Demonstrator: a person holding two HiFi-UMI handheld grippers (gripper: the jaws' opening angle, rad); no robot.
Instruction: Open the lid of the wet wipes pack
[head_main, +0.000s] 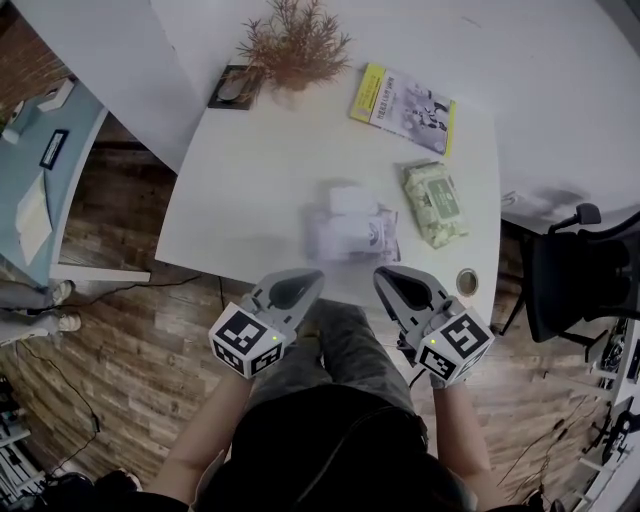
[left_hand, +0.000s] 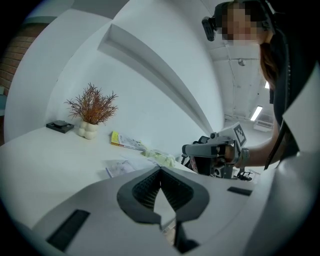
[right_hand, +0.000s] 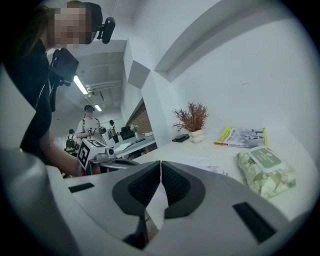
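A green wet wipes pack (head_main: 435, 203) lies flat on the right side of the white table (head_main: 250, 190), its lid flap facing up and down flat; the right gripper view shows the pack (right_hand: 265, 171) at its right. A white soft pack (head_main: 350, 230) lies left of it, near the table's front edge. My left gripper (head_main: 305, 279) and right gripper (head_main: 386, 276) hover side by side at that front edge, short of both packs. Both are shut with nothing between the jaws (left_hand: 160, 170) (right_hand: 160, 164). Each gripper touches neither pack.
A dried plant in a white vase (head_main: 295, 45), a small black object (head_main: 232, 88) and a yellow-edged booklet (head_main: 402, 105) sit at the table's far side. A round cable hole (head_main: 467, 281) is at the front right corner. A black chair (head_main: 580, 270) stands to the right.
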